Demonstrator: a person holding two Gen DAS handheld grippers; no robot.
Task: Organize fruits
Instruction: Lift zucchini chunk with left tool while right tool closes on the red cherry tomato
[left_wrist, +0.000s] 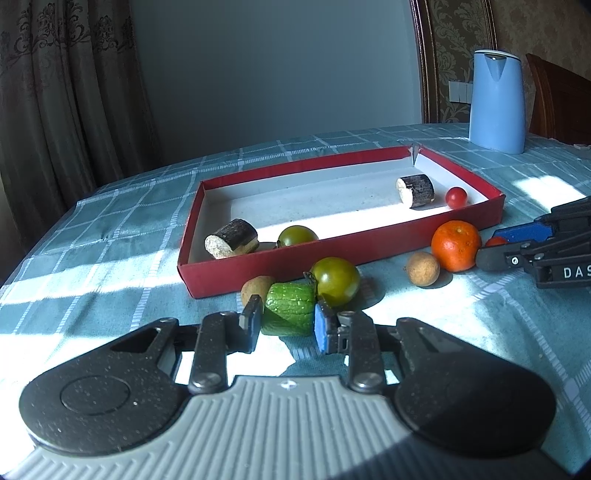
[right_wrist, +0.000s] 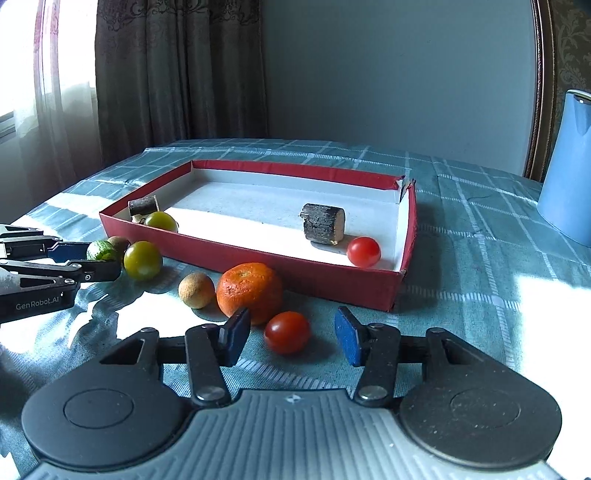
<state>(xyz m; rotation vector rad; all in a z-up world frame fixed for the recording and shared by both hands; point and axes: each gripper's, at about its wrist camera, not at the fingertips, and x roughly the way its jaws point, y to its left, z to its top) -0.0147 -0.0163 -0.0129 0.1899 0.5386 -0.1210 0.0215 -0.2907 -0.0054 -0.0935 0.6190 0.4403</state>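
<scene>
My left gripper (left_wrist: 287, 322) is shut on a green cucumber chunk (left_wrist: 290, 312) that rests on the cloth in front of the red box (left_wrist: 369, 245). From the right wrist view the same chunk (right_wrist: 100, 250) shows between the left gripper's (right_wrist: 96, 258) fingers. My right gripper (right_wrist: 291, 339) stands open around a red cherry tomato (right_wrist: 287, 332) on the table, with a gap at each pad. Beside it lie a tangerine (right_wrist: 249, 291), a brown longan (right_wrist: 196, 290) and a green tomato (right_wrist: 143, 259). The box (right_wrist: 280, 271) holds two bark-covered pieces, a green tomato (right_wrist: 160, 221) and a red tomato (right_wrist: 364, 252).
A blue jug (left_wrist: 496, 101) stands on the checked tablecloth behind the box's far right corner. A wooden chair back (left_wrist: 561, 103) rises past the table's right edge. A second longan (left_wrist: 255, 288) lies left of the cucumber chunk. Curtains hang at the back left.
</scene>
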